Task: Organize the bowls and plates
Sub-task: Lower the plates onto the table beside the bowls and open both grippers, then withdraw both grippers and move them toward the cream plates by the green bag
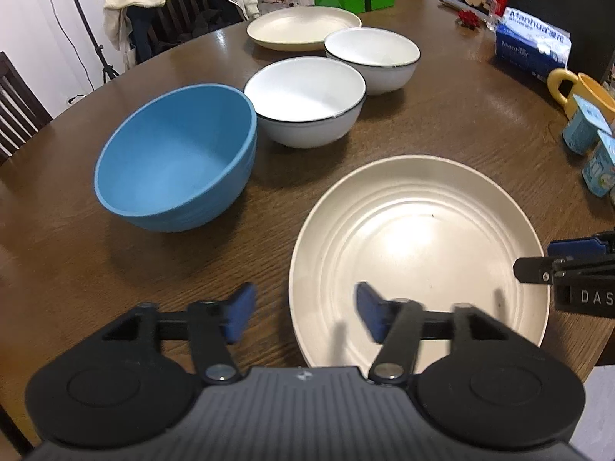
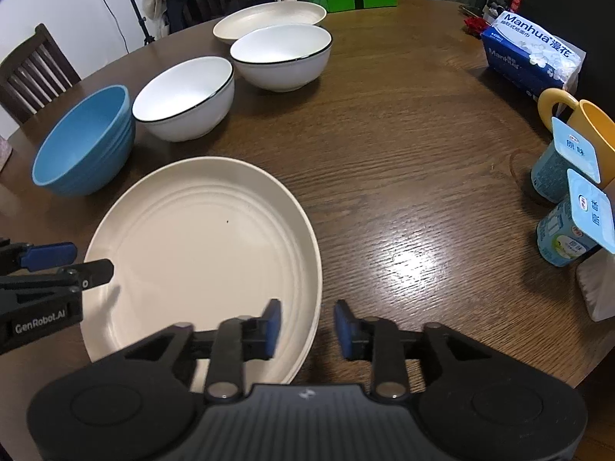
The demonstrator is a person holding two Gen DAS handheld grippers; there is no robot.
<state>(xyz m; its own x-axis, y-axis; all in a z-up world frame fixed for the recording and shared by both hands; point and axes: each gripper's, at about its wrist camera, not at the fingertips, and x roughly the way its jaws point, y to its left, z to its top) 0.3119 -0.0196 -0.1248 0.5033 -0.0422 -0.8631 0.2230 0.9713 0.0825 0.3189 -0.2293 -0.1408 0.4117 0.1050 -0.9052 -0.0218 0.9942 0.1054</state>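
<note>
Left wrist view counts two cream plates, two white bowls with dark rims and one blue bowl (image 1: 175, 157) on the brown desk (image 1: 442, 123). Near plate (image 1: 415, 253), matte with faint rings and one dark speck, lies flat at the desk's front edge; far plate (image 1: 303, 27) sits at the back, behind the white bowls (image 1: 305, 100) (image 1: 371, 57), seemingly touching the farther one. Left tool (image 1: 303, 311) gapes wide, empty, its pads straddling the near plate's left rim without pressing. Right tool (image 2: 306, 328) stands partly open, empty, astride the same plate's right rim. Two yogurt cups (image 2: 565, 169) and a yellow mug (image 2: 592, 126) stand right.
</note>
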